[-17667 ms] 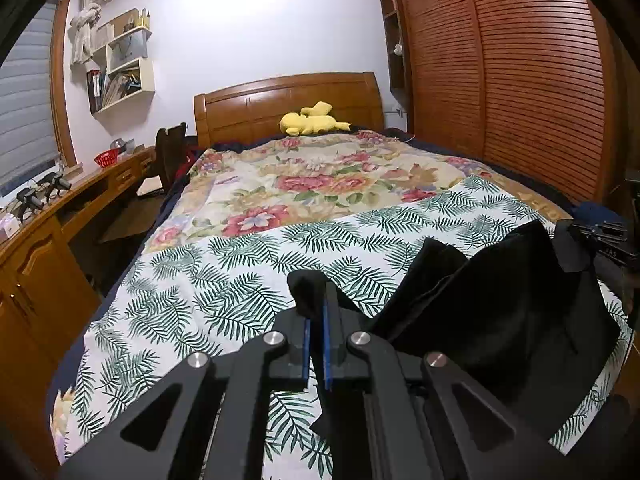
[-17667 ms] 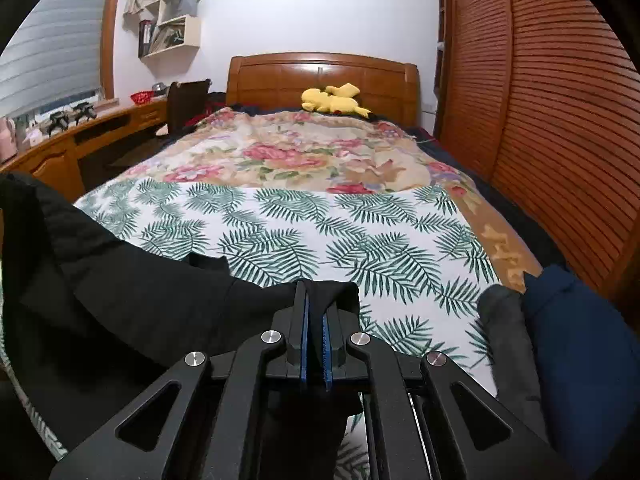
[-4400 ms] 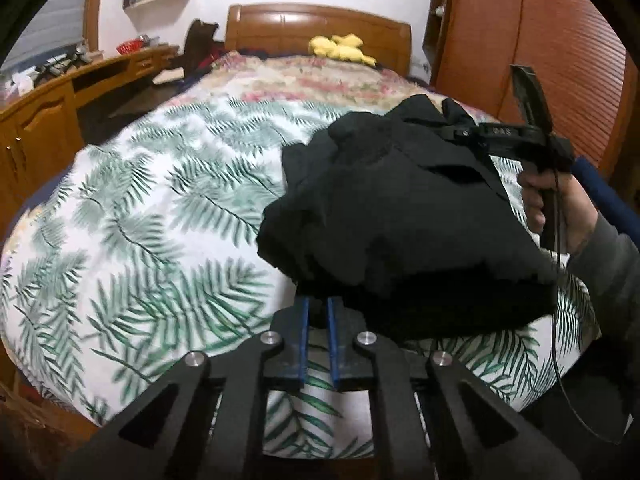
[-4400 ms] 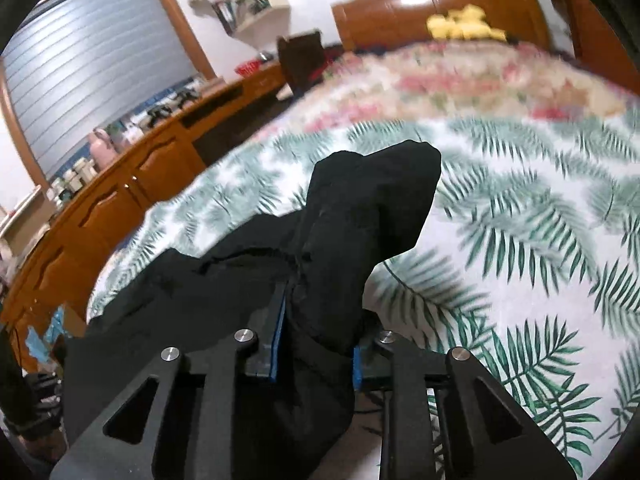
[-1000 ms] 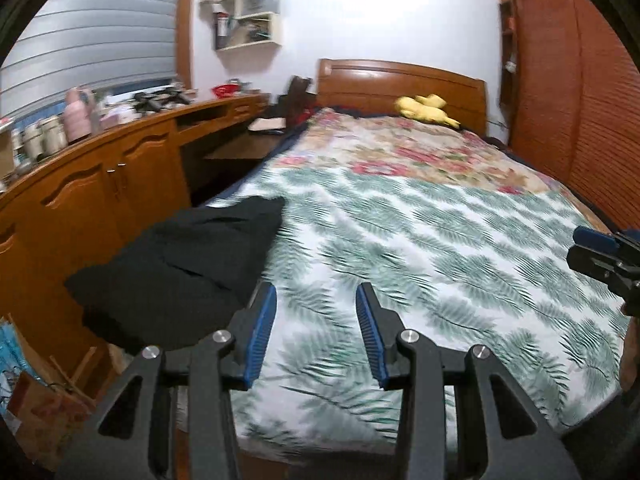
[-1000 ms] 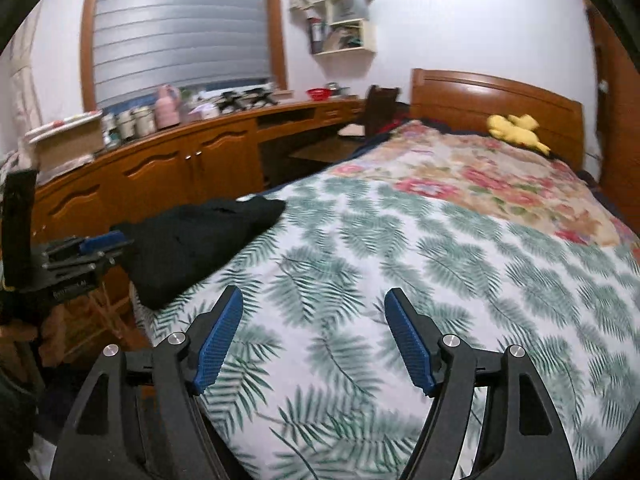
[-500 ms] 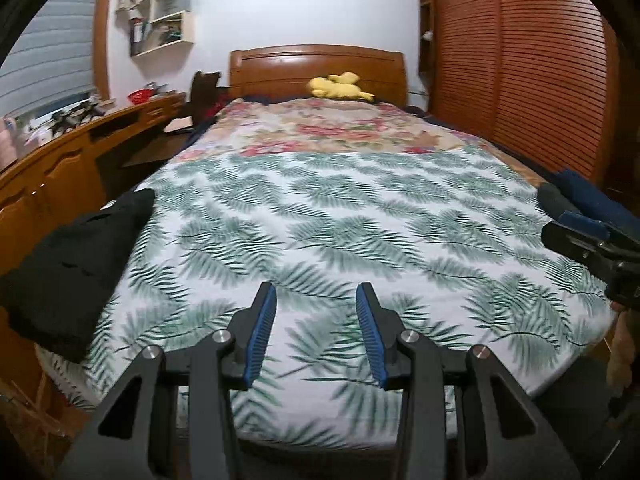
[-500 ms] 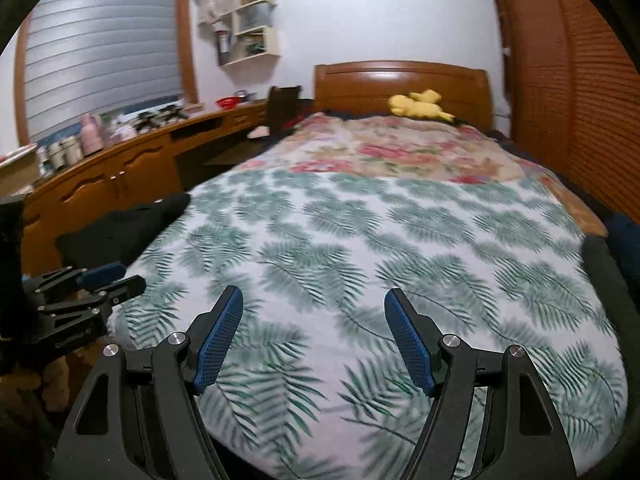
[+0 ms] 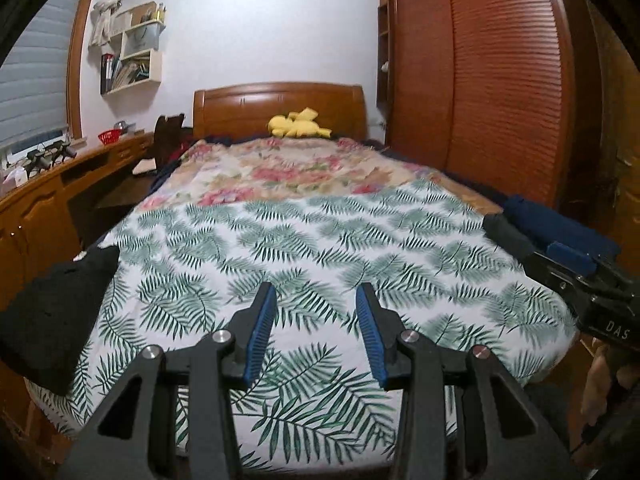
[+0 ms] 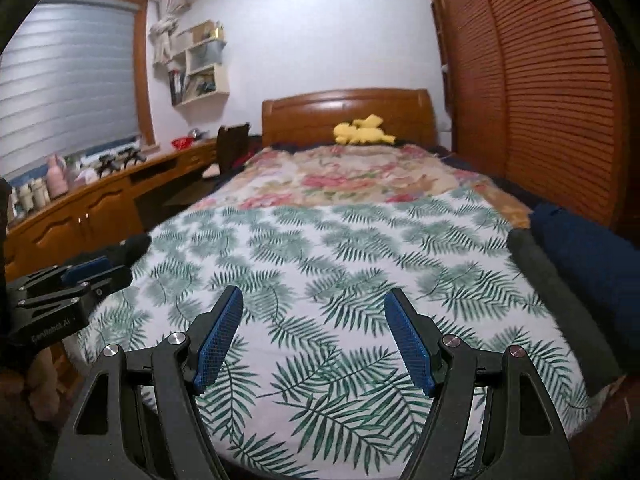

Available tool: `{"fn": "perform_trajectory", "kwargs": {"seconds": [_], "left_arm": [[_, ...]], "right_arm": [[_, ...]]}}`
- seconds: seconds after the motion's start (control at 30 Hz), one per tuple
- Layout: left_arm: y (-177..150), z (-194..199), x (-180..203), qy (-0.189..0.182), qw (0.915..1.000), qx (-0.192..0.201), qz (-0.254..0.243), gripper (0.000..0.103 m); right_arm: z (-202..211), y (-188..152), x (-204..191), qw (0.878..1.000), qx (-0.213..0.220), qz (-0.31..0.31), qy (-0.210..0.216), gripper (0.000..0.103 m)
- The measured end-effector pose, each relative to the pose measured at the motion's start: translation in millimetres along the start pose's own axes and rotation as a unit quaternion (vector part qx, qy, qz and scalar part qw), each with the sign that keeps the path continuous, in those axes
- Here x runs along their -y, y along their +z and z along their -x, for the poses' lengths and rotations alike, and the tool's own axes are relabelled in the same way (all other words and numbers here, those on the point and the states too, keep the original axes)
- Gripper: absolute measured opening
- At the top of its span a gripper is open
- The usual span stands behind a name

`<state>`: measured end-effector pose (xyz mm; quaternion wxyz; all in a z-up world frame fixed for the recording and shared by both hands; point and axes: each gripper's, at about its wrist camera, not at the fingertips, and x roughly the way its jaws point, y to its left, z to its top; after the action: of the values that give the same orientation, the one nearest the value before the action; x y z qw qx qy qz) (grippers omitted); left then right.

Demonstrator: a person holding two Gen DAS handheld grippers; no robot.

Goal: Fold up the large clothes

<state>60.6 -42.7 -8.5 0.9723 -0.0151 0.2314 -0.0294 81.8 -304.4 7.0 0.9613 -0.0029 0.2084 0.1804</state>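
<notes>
A folded black garment (image 9: pixel 52 312) lies at the bed's near left corner; the right wrist view shows only its tip (image 10: pixel 134 246). On the right edge of the bed lie a dark grey garment (image 10: pixel 560 304) (image 9: pixel 508 234) and a navy blue one (image 10: pixel 592 256) (image 9: pixel 560 232). My left gripper (image 9: pixel 316 300) hovers open over the fern-print sheet (image 9: pixel 320 248), nothing between its blue pads. My right gripper (image 10: pixel 314 304) is open wider above the same sheet (image 10: pixel 320 248), also empty. Each gripper shows in the other's view: the right one (image 9: pixel 576 268) near the navy garment, the left one (image 10: pixel 80 276) near the black garment.
A floral blanket (image 9: pixel 288 168) covers the far half of the bed, with a yellow plush toy (image 9: pixel 298 124) at the wooden headboard. A wooden desk with cabinets (image 10: pixel 80 208) runs along the left. Slatted wardrobe doors (image 9: pixel 500 80) stand on the right. A hand (image 9: pixel 600 384) grips the right tool.
Both views have swung to the right across the bed. The black garment has slid toward the left edge of view, and the grey and navy garments have come into view on the right.
</notes>
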Motion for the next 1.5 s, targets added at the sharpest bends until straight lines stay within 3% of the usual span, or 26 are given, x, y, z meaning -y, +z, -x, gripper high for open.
{"fn": "perform_trajectory", "kwargs": {"seconds": [0.43,1.5], "left_arm": [[14.0,49.5,-9.9,0.019,0.9989,0.04,0.013,0.04],[9.8,54.9,-19.2,0.025,0.9987,0.041,0.016,0.04]], "right_arm": [[32.4,19.0,-8.5,0.999,0.042,0.001,-0.004,0.075],[30.5,18.5,-9.3,0.999,0.042,0.005,-0.002,0.075]]}}
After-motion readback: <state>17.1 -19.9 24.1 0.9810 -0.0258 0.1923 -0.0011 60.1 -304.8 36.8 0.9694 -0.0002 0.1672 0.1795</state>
